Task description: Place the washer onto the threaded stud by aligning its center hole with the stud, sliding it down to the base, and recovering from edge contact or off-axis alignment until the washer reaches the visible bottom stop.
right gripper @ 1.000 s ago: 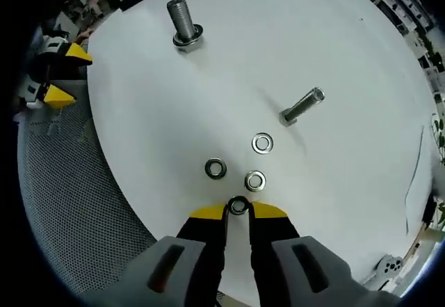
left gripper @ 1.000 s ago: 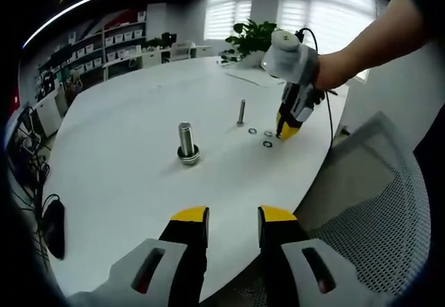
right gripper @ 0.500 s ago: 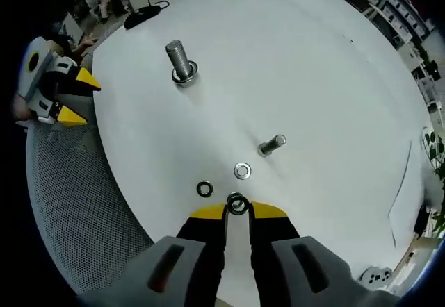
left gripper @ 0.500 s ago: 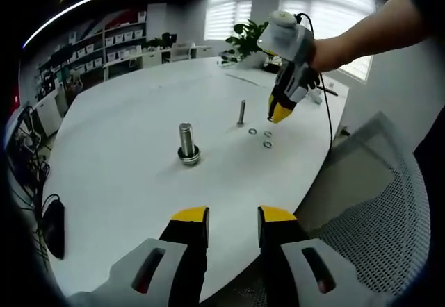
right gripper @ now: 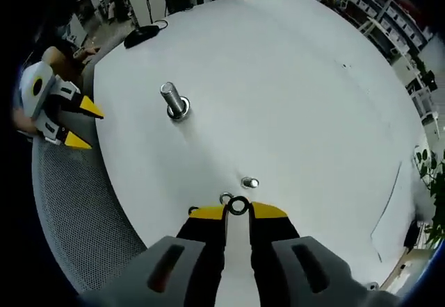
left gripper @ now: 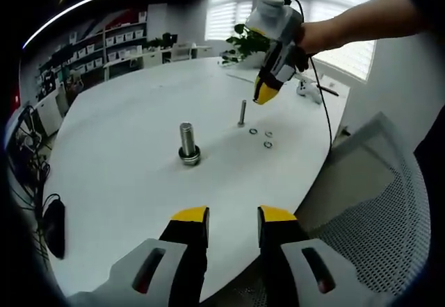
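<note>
A thick threaded stud (left gripper: pixel 188 142) stands upright on the white table (left gripper: pixel 125 133), with a washer stack around its base. In the right gripper view the stud (right gripper: pixel 174 102) lies ahead and to the left. My right gripper (right gripper: pixel 238 213) is shut on a small steel washer (right gripper: pixel 238 205) held on edge between its yellow tips. Seen from the left gripper view, the right gripper (left gripper: pixel 263 98) hangs in the air above a thin upright bolt (left gripper: pixel 242 112). My left gripper (left gripper: pixel 233 217) is open and holds nothing, near the table's front edge.
Three loose washers (left gripper: pixel 267 139) lie right of the thin bolt (right gripper: pixel 250 183); one washer (right gripper: pixel 225 198) shows just past my right tips. A black mouse (left gripper: pixel 54 227) sits at the left edge. A mesh chair (left gripper: pixel 361 203) stands off the table's right side.
My right gripper has risen off the table with the washer and drifted up and left, over the thin bolt. The left gripper has stayed put.
</note>
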A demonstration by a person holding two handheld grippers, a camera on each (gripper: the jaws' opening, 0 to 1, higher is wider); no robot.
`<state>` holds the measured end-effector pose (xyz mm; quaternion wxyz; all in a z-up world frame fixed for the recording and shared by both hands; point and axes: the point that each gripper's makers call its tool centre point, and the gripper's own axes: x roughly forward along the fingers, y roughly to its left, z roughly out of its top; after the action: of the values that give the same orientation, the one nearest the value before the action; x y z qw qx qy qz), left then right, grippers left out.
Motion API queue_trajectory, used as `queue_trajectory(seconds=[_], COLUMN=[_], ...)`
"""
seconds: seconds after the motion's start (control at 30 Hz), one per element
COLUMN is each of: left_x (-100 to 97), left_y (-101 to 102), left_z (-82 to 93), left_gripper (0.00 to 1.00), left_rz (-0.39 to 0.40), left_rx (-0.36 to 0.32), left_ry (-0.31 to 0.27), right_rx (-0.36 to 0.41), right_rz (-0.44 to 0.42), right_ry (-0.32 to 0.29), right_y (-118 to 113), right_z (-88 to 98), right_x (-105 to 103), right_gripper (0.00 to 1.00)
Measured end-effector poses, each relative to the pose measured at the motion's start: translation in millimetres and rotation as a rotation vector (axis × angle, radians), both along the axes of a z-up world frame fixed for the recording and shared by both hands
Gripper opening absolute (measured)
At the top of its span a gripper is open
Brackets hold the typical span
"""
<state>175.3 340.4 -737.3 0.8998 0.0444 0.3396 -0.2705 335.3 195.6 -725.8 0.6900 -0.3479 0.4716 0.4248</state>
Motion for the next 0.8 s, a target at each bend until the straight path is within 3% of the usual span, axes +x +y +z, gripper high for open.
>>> queue_trajectory(seconds=[0.5, 0.8], left_x=[0.7, 1.0], left_y=[1, 1], left_z=[-0.4, -1.5], left_gripper=[0.26, 0.26], left_rz=[0.005, 0.004], left_rx=[0.005, 0.013], left_ry=[-0.002, -0.001], right_rx=[0.008, -0.002], right_rz=[0.021, 0.045], right_ry=[-0.033, -0.026], right_y=[4, 7], right_z=[5.4, -2.1], right_x=[14, 17], right_gripper=[0.14, 0.14])
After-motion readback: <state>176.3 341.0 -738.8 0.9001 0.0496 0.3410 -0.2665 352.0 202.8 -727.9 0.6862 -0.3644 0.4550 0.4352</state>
